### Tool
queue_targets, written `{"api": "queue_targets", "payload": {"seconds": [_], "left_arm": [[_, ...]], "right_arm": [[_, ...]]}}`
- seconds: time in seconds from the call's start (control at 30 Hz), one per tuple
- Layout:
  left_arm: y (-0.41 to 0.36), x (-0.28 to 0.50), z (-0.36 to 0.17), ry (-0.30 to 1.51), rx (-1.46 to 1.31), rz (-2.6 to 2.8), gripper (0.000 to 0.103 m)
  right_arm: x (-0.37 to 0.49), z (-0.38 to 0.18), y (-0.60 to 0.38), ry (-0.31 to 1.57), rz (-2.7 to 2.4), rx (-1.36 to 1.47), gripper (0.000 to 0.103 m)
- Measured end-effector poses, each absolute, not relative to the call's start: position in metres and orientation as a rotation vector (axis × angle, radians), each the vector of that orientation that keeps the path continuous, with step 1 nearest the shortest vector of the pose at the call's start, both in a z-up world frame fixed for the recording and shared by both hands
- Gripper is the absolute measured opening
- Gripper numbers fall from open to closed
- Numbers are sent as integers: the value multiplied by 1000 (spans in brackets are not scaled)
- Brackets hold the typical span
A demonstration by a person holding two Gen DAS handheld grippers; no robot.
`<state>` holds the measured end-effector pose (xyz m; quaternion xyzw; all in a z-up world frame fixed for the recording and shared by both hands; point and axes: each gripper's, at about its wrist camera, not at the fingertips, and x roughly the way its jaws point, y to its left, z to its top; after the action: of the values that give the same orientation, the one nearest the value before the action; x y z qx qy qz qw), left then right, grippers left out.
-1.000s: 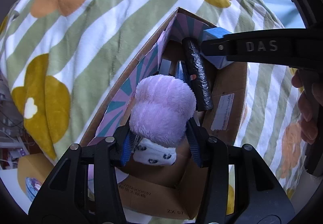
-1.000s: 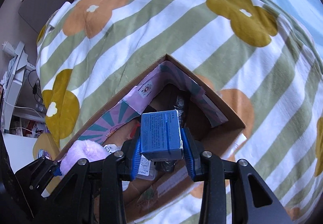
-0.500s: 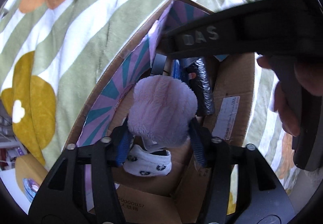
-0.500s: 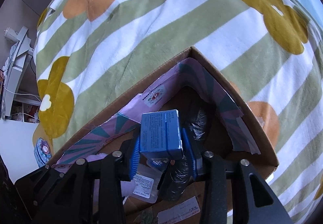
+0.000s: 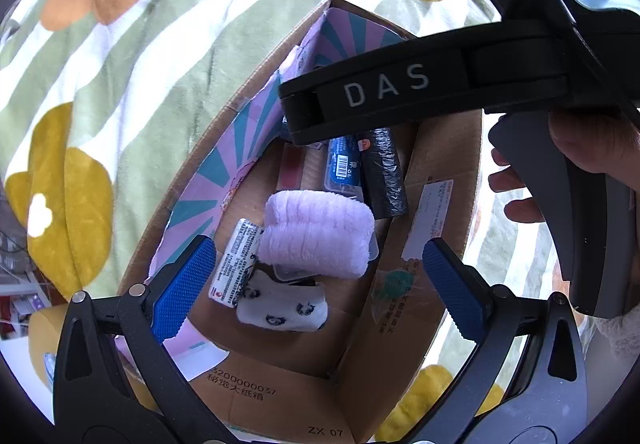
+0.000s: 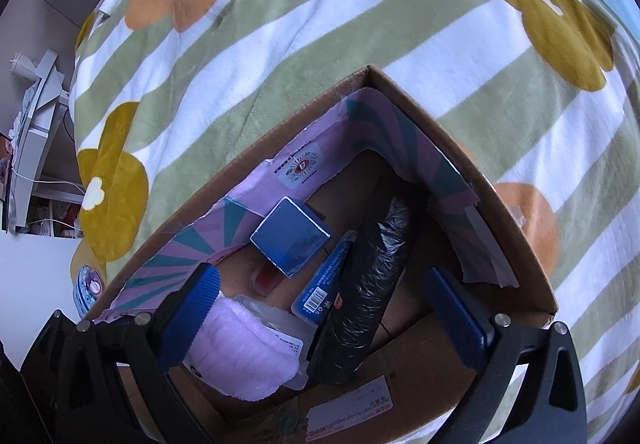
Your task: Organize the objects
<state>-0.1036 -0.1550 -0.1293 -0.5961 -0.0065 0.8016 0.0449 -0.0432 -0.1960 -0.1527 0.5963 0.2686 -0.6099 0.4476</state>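
Lilac plush and blue box lying loose inside cardboard box, beside a black wrapped roll. Both sets of fingers opening wide, gripping nothing. Underneath, striped flowered blanket, apparently a bed. White shelving at left, blurred.

1. Cardboard box walls hem the opening on all sides.
2. Black roll, blue box and lilac plush crowd the floor.
3. Bare floor shows between blue box and roll, at the far corner.
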Motion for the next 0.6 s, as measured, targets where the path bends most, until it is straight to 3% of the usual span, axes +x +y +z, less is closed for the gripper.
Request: {"api": "queue_targets", "payload": {"seconds": [0.23, 0.6], "left_arm": [[-154, -102, -117, -34, -1813, 2450, 103], [-145, -71, -38, 132, -1654, 2404, 103]], "right_arm": [[-39, -130, -189, 643, -1537, 1458, 103], [-24, -24, -116, 528, -1731, 1396, 103]]}}
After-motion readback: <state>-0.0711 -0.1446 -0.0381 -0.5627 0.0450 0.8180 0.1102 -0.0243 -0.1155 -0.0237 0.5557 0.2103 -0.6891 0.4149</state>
